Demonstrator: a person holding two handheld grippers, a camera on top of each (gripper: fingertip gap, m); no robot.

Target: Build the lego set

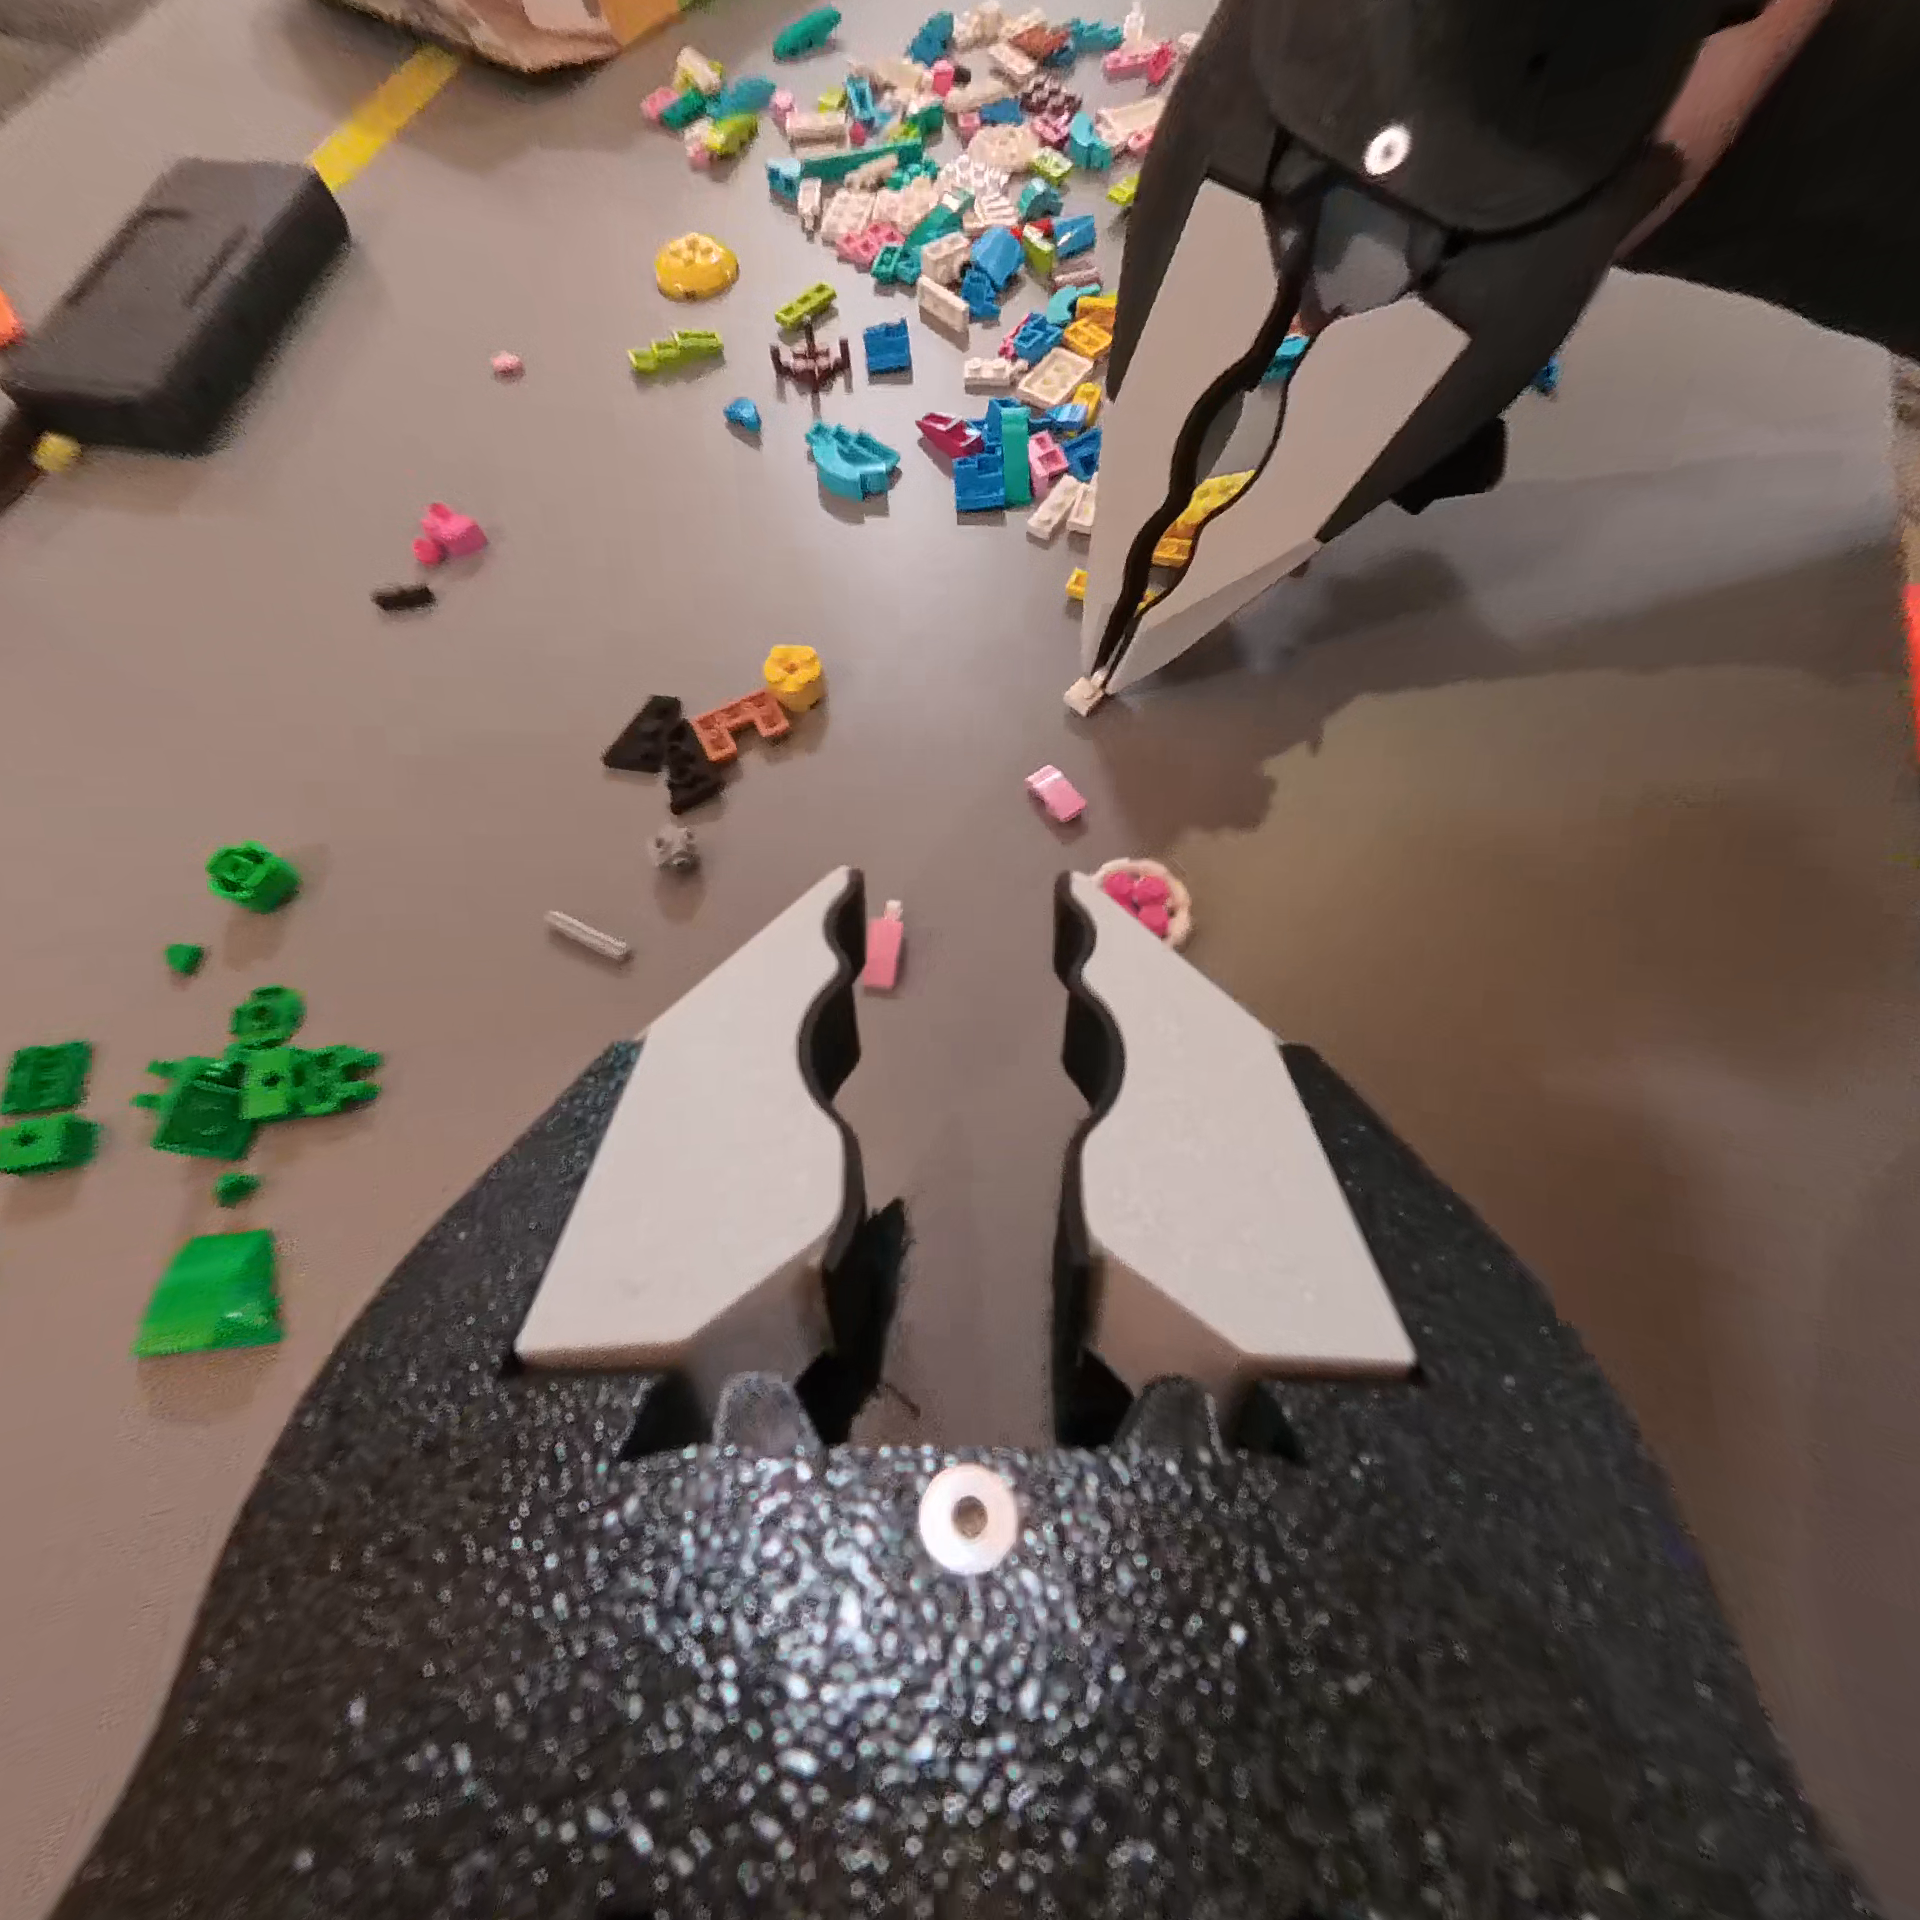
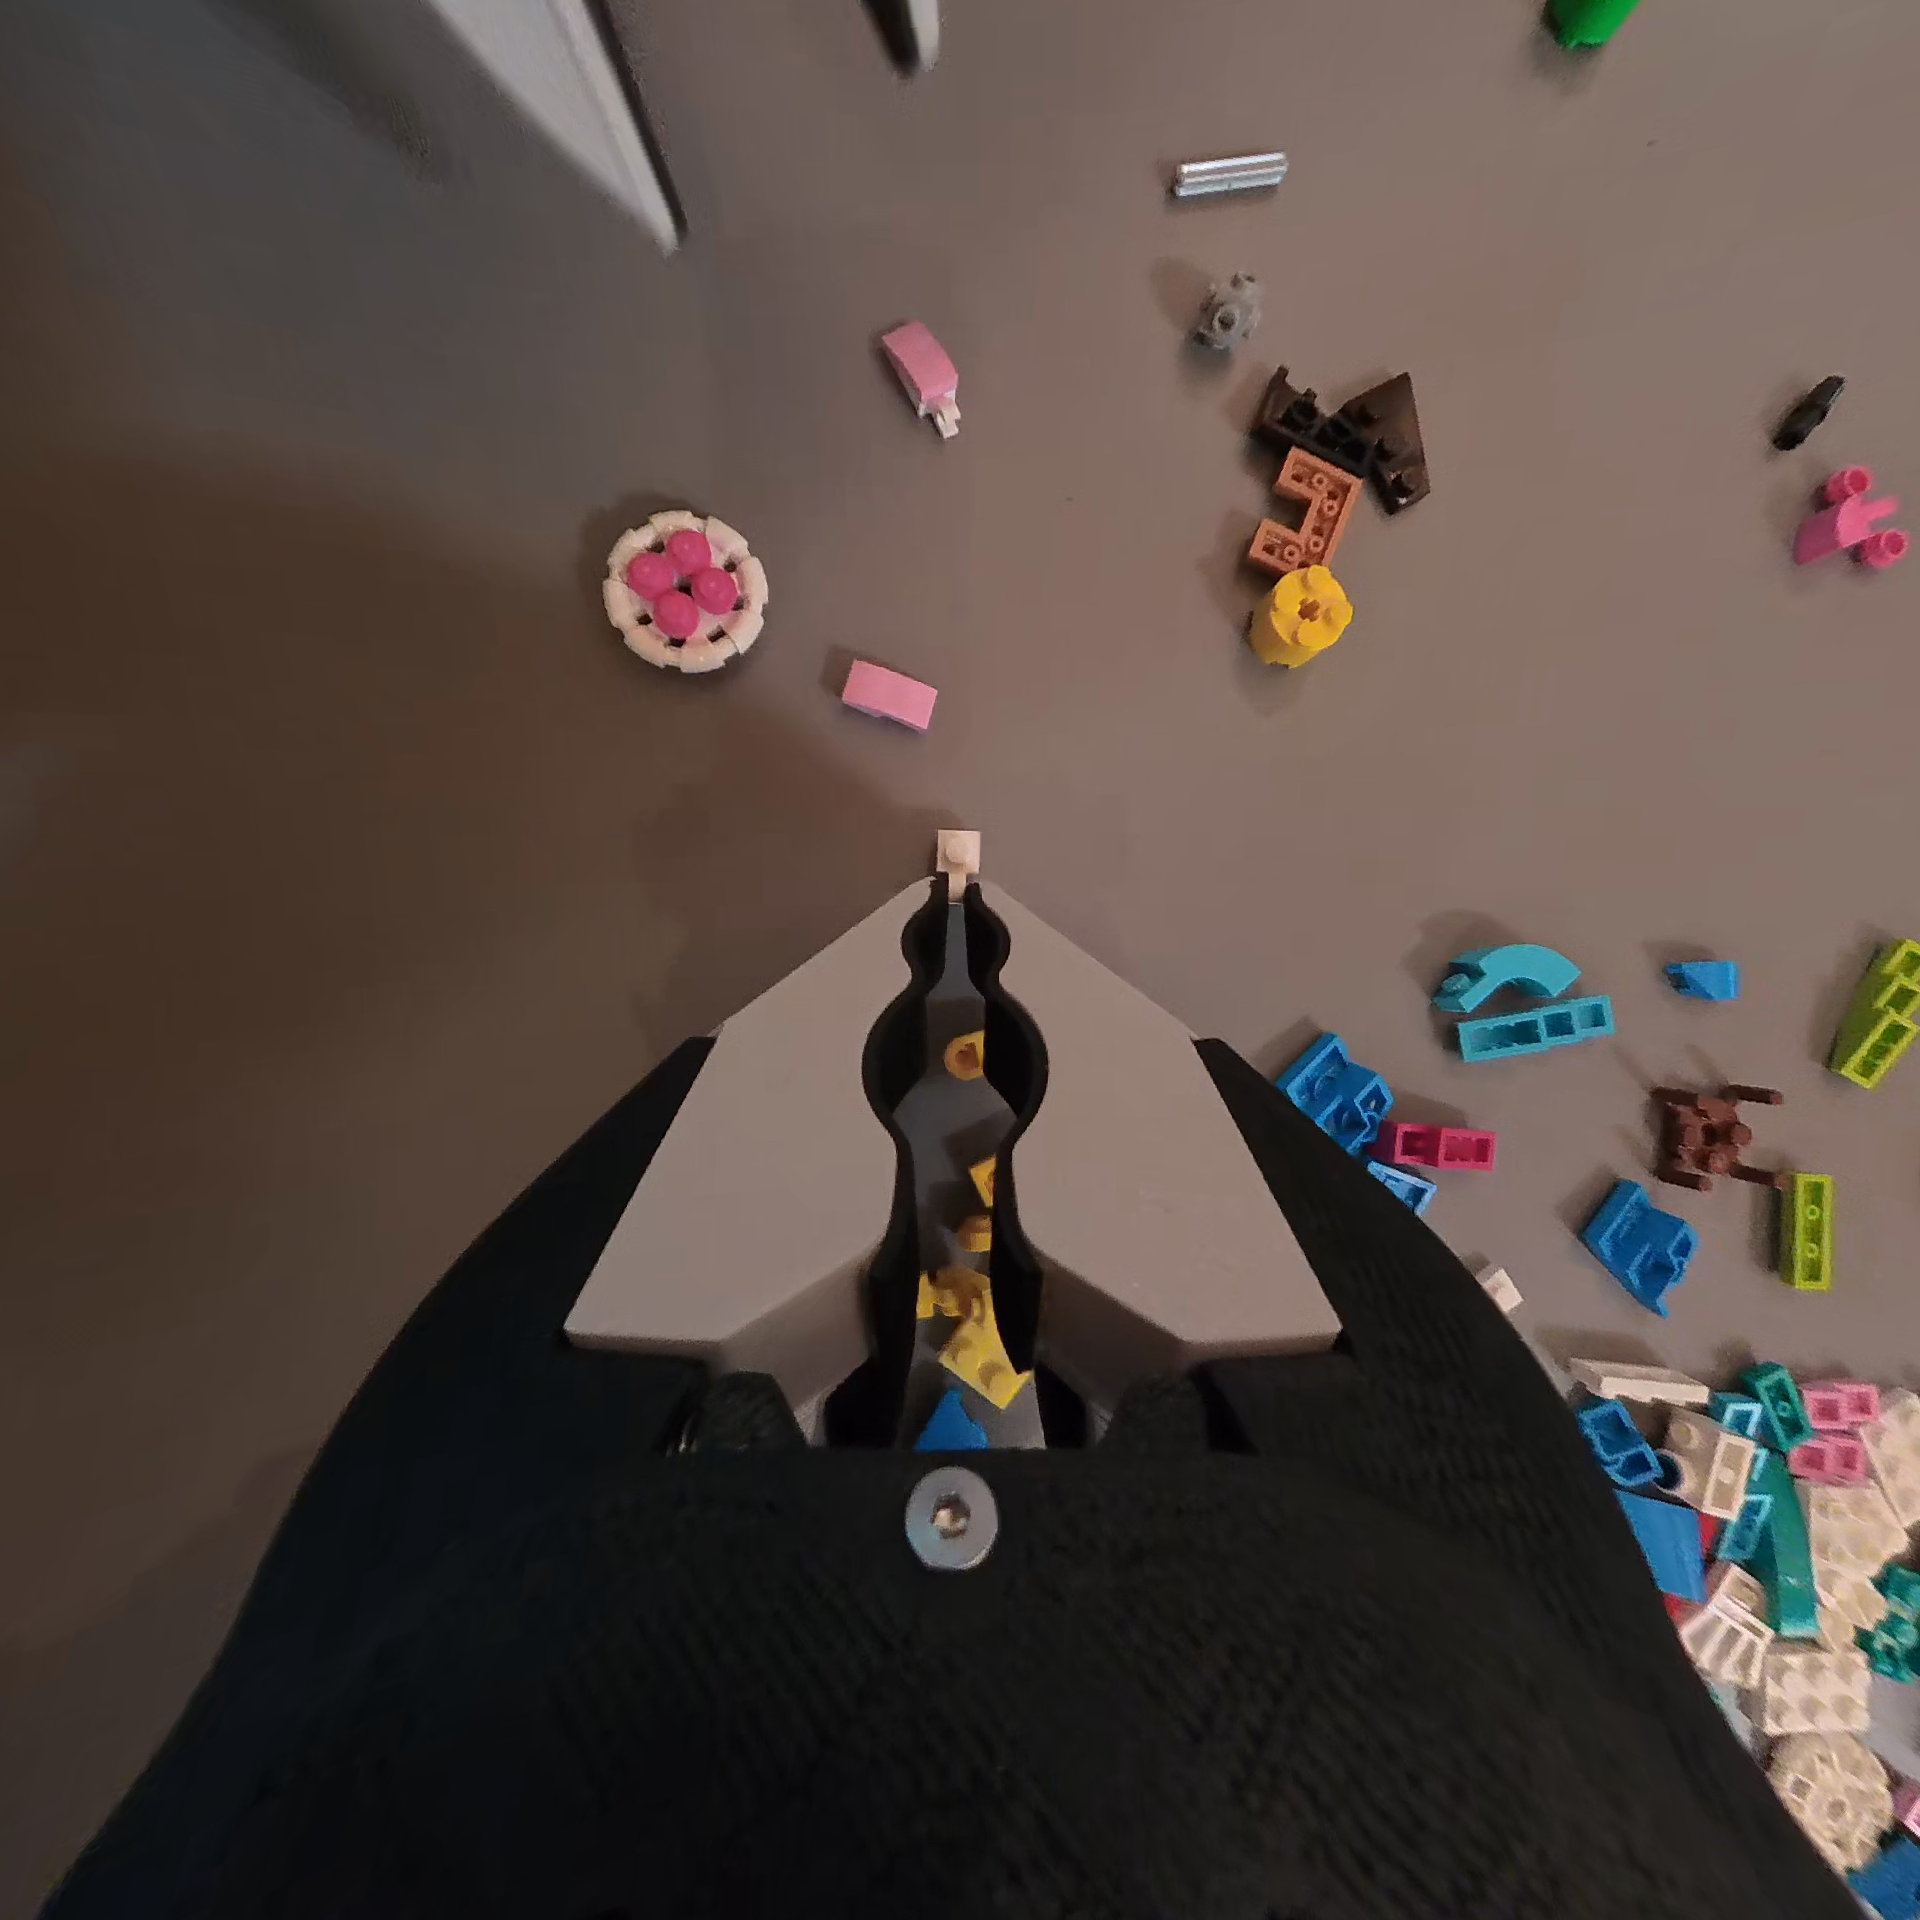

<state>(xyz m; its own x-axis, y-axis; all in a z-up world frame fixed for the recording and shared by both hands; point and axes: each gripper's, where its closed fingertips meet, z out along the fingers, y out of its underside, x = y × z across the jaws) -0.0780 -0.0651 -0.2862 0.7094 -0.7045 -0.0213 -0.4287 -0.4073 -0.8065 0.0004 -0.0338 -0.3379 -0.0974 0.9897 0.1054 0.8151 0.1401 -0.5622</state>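
Glossy plastic bricks (image 1: 966, 239) lie on a smooth, faintly reflective grey table (image 1: 1455, 935).

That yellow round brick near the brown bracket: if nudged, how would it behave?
The yellow round brick lies tilted on its side, so it would probably roll. It looks small, rigid and light. A push might also shift the brown bracket, which it seems to touch.

Dim, warm indoor light falls on my worktop (image 1: 1455, 1039), with a pale sheen near its middle and soft shadows trailing beneath my fingers (image 1: 727, 1122). Both wide-angle views bow hard at the edges. The green pieces (image 1: 208, 1101) and far corners smear into blur.
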